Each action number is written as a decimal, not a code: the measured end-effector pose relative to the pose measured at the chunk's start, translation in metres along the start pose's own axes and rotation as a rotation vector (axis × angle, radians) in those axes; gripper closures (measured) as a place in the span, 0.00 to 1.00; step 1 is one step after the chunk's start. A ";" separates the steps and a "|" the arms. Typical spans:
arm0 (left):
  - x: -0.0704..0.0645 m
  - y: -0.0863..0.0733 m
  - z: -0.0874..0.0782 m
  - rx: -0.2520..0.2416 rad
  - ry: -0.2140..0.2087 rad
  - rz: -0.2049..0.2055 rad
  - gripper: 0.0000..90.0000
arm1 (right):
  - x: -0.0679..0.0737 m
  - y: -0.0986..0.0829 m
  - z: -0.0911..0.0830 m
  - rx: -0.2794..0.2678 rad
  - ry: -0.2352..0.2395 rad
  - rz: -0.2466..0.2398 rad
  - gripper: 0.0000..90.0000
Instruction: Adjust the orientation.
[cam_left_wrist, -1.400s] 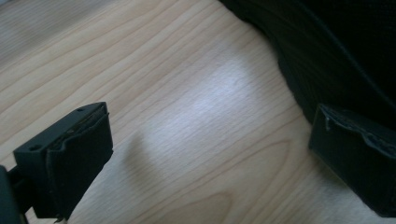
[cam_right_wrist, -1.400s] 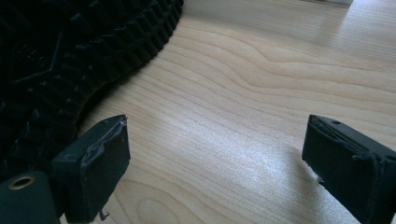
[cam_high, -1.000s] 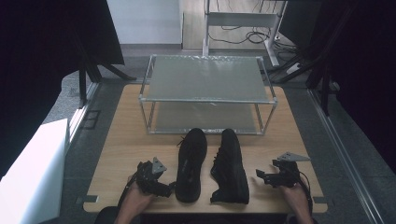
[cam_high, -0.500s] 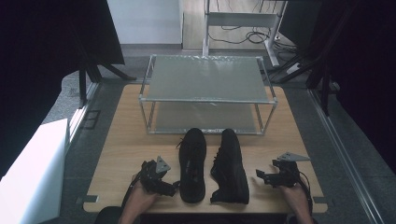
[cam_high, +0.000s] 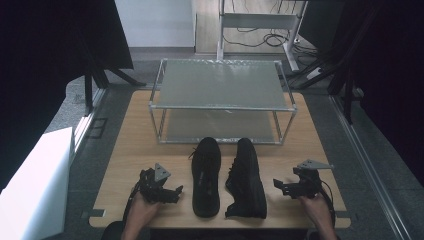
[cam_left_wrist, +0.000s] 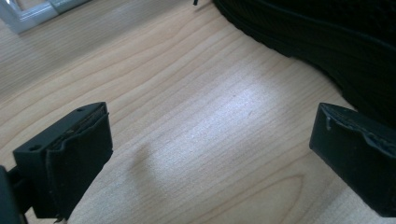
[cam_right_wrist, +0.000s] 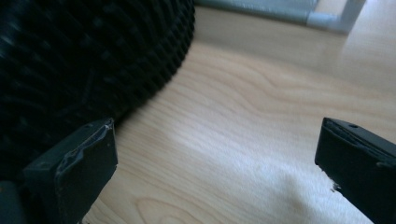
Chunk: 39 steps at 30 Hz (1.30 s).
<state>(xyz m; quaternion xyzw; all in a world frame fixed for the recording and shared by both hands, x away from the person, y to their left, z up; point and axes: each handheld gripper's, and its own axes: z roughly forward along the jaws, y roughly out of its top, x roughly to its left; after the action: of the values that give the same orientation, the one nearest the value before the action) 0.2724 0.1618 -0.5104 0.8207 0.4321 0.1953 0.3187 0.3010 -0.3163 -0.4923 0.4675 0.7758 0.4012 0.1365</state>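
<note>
Both claws stand wide apart and hold nothing. Left gripper (cam_high: 172, 192) sits at the near edge of the table (cam_high: 130, 145), just beside the left shoe (cam_high: 206, 175); its own view puts bare wood between the jaws and the shoe's sole (cam_left_wrist: 322, 51) close to the right jaw. Right gripper (cam_high: 281, 186) lies near the right shoe (cam_high: 246, 177), and its own view shows the ribbed side of that shoe (cam_right_wrist: 93, 56) by its left jaw. From the high view, the shoes lie side by side, toes toward the rack (cam_high: 222, 105) farther back. The gripper views catch only the rack's pale frame corner (cam_left_wrist: 32, 11).
</note>
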 end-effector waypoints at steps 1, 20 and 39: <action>0.000 0.000 0.000 -0.011 -0.007 -0.008 0.00 | 0.001 0.003 -0.001 -0.002 0.003 0.000 0.00; -0.001 0.002 -0.003 -0.041 0.036 0.026 0.00 | 0.039 0.053 -0.003 -0.027 0.069 -0.088 0.00; 0.000 0.002 0.001 -0.004 0.048 0.015 0.00 | 0.046 0.058 0.015 -0.019 0.052 -0.075 0.00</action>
<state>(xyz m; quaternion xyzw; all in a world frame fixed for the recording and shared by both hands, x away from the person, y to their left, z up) 0.2742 0.1609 -0.5092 0.8185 0.4328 0.2181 0.3084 0.3217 -0.2566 -0.4514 0.4264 0.7921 0.4151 0.1356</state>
